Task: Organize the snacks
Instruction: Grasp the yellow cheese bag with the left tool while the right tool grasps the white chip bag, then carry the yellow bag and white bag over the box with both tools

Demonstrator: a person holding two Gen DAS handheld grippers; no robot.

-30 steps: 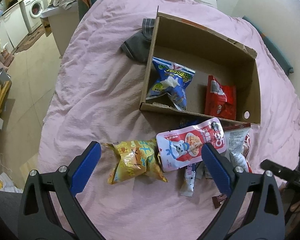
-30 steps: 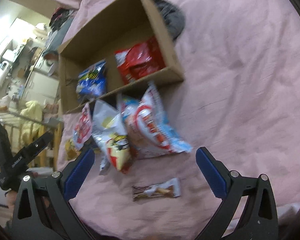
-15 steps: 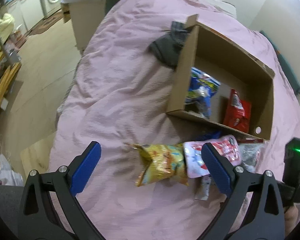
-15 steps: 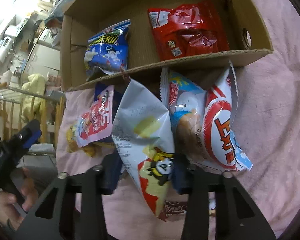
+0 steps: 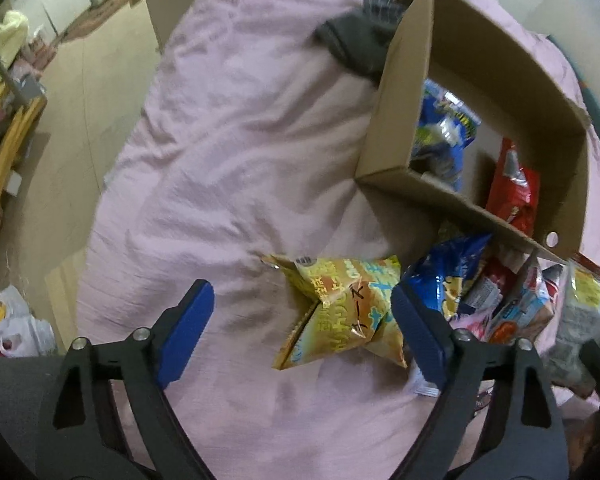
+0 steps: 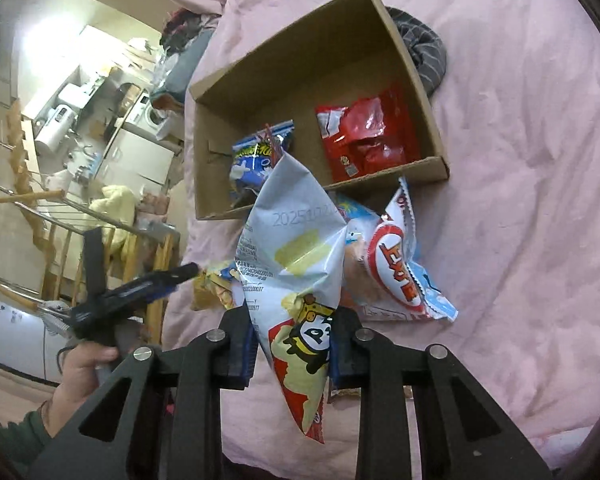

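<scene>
Right wrist: right hand-held gripper clamped on panda bag; left apart.

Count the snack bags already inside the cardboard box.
2. A blue bag lies at the left of the cardboard box in the right wrist view, a red bag at the right. Nothing else shows inside.

blue bag half hidden, pile blurred

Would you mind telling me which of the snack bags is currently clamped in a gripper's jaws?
The pale grey bag with the panda, clamped in the right gripper. The yellow bag merely lies between the left gripper's open jaws.
</scene>
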